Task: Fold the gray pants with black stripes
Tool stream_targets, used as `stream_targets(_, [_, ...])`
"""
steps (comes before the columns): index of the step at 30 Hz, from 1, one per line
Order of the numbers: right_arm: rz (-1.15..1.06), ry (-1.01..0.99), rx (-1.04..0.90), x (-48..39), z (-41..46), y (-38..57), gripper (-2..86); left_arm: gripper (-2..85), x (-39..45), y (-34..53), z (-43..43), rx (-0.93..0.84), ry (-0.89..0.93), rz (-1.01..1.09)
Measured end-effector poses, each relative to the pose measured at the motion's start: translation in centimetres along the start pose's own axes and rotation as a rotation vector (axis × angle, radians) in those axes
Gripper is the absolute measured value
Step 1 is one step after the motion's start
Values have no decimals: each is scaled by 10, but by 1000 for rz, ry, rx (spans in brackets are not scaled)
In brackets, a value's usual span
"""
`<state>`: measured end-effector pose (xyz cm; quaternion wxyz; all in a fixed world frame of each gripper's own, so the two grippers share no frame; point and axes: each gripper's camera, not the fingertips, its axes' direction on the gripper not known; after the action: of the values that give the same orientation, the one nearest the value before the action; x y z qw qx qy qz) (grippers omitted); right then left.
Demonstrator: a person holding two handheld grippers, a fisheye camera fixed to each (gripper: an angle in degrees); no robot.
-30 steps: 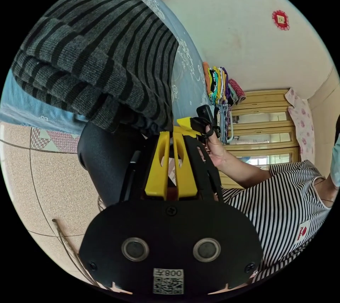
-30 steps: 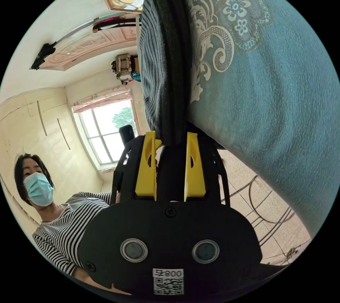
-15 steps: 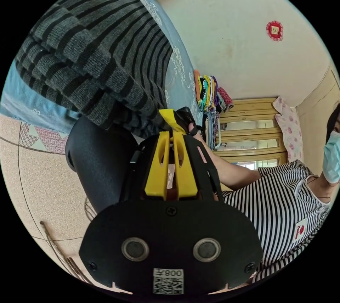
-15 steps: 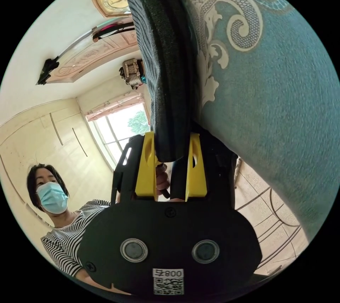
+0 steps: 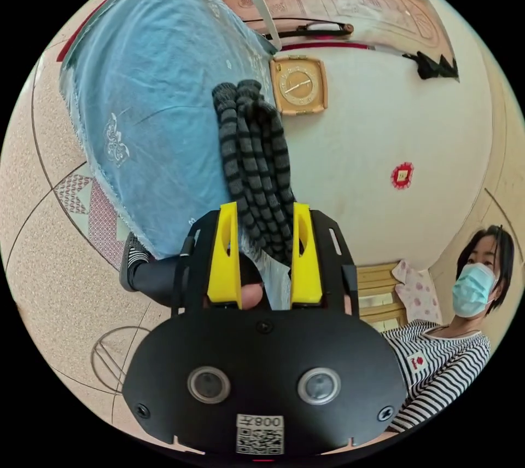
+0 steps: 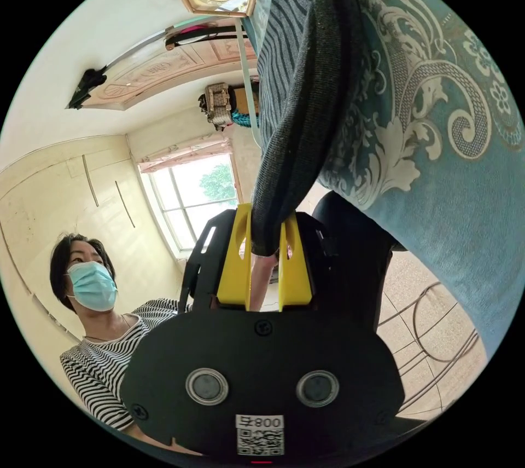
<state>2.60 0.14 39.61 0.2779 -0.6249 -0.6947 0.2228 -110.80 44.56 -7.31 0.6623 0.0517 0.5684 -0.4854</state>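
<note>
1. The gray striped pants [image 5: 257,161], folded into a thick stack, are seen at frame centre against the blue cloth-covered desk [image 5: 147,123].
2. The stack sits between the left gripper [image 5: 266,216] fingers, spread wide.
3. The right gripper [image 6: 266,227] fingers are pinched on the pants' folded edge.
4. Folding is judged nearly complete; release remains.

Bright, even daylight from the window [image 6: 188,205], slightly blown out; sharp centres, fisheye bending toward black edges.
</note>
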Motion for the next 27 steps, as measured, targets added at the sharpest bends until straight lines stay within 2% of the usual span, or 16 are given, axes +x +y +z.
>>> stream_targets(6, [-20, -15, 3, -15, -5, -2, 72, 176, -24, -37, 2, 94, 103, -71])
stream_targets(20, [-27, -39, 15, -11, -12, 10, 70, 228, -34, -82, 40, 96, 291, -87])
stream_targets(27, [-11, -32, 11, 7, -11, 26, 70, 179, -43, -91, 88, 12, 183, -110])
